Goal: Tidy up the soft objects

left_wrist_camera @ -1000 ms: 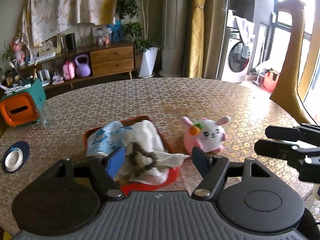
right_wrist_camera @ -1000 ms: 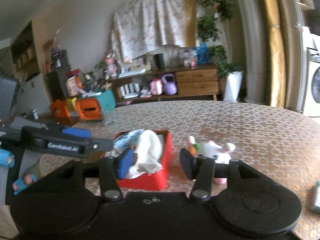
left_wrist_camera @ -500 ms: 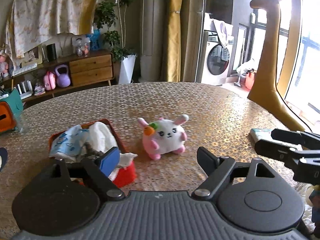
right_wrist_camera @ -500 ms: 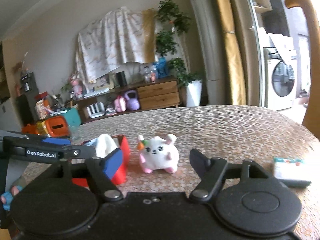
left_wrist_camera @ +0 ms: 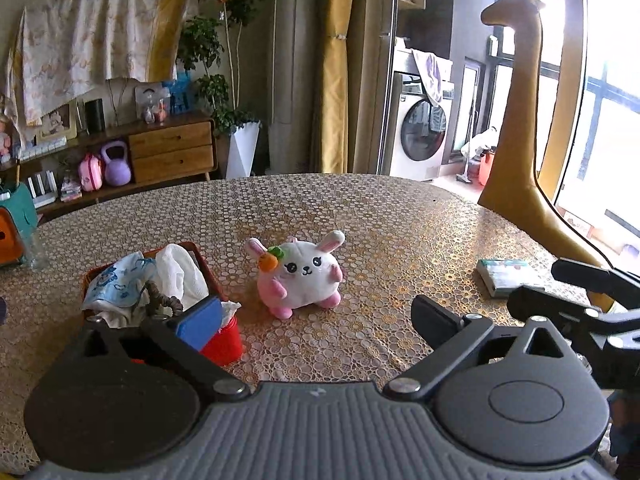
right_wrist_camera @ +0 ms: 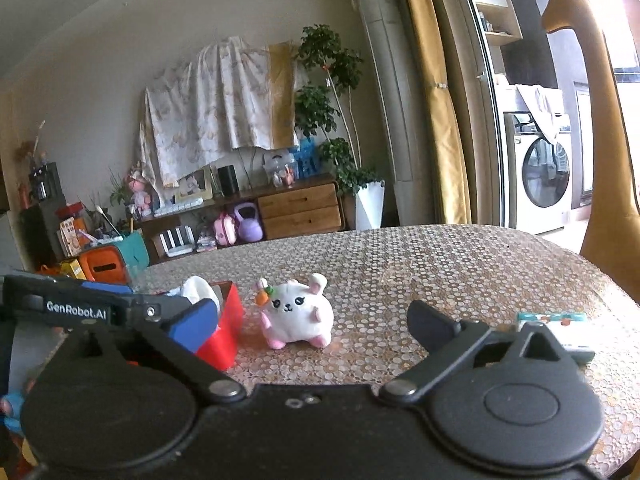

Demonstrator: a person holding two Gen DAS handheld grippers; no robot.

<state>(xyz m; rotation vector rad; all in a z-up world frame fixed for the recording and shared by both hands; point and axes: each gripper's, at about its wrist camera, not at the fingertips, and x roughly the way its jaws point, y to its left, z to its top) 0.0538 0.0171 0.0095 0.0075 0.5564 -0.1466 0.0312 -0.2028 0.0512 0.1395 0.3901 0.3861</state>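
both tools have just been spreading their jaws, and both now stand released, nothing between them. the left gripper (left_wrist_camera: pixel 316 320) points at the bunny (left_wrist_camera: pixel 298 276), which sits upright on the table (left_wrist_camera: pixel 400 220), ahead of the open fingers and untouched. in the right wrist view the right gripper (right_wrist_camera: pixel 312 320) faces the same bunny (right_wrist_camera: pixel 298 314) at about 12 o'clock. the red box (left_wrist_camera: pixel 222 340), already stuffed with cloths (left_wrist_camera: pixel 140 280), stands just beside the bunny at its 9 o'clock. a small packet (left_wrist_camera: pixel 506 276) lies well off at 3 o'clock. i'd say the reach for the bunny is in hand; next, one gripper must go forward, straddle its round body, squeeze gently and carry it to the box.
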